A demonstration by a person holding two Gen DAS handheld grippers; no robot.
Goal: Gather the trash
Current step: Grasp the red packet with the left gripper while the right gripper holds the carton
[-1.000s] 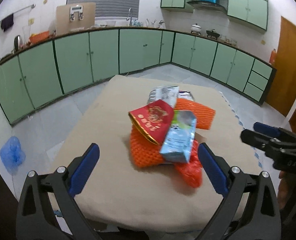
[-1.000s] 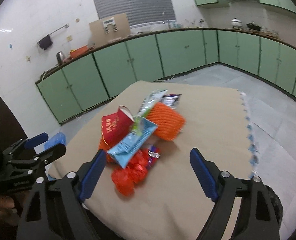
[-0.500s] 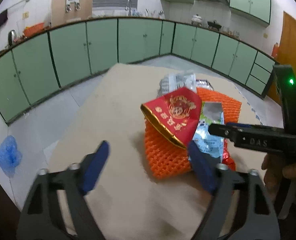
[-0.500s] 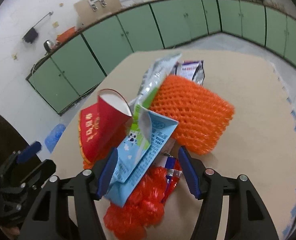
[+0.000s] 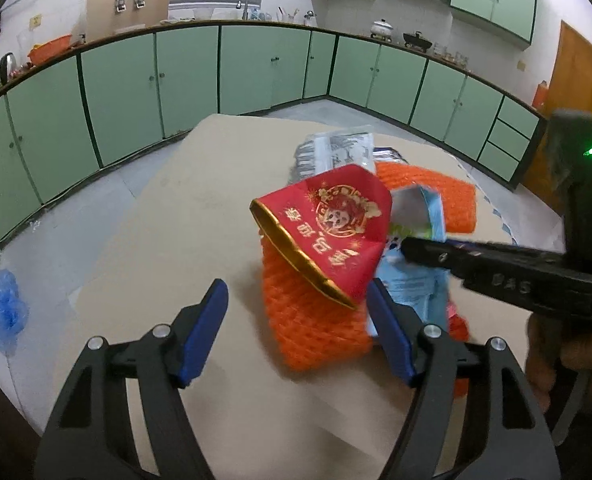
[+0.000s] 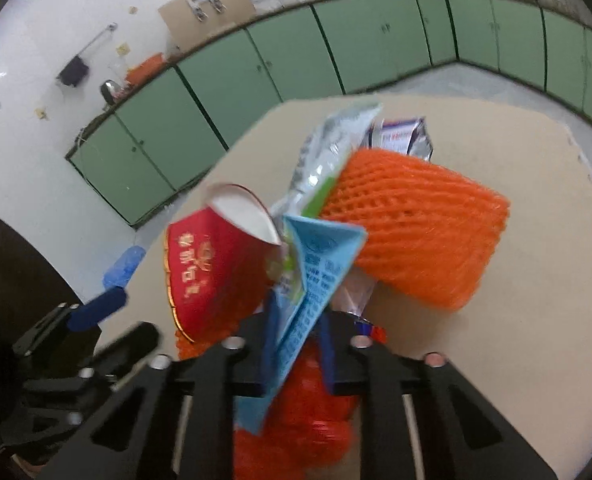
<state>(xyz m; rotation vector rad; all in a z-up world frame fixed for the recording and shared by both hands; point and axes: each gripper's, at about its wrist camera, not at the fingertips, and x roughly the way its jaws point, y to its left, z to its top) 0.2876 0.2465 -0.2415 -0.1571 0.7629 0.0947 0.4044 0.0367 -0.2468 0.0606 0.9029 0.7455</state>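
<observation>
Green-cabinet kitchen is running round the background; a tan table top [image 5: 184, 216] is carrying one loose heap of trash.

Nearest, the right gripper [image 6: 296, 344] is closing its jaws on the lower part of a light-blue carton wrapper [image 6: 316, 276]; the wrapper is lying between the blue pads and appears pinched. It is creasing at the grip, so I am judging it thin, light and floppy: a hold well in from the edge should keep it from slipping out.

The left gripper [image 5: 296, 328] is standing with its jaws apart, holding nothing, with the near end of an orange foam net [image 5: 316, 328] lying between them. The net is looking soft and springy; it should compress and grip easily anywhere.

Resting on that net, a red paper cup [image 5: 328, 232] is lying on its side, flattened, its gold rim facing the left gripper. Cup interior showing white in the right view, apparently empty. Light, crushable; the rim is the natural hold.

Under the wrapper, crinkled red plastic [image 6: 296, 428] is bunching; likely slippery.

Farther on, a second orange net [image 6: 416, 232], a silver pouch [image 6: 328, 148] and a small purple-and-silver packet [image 6: 400, 140] are leaning together. No bin or bag for the trash is showing.
</observation>
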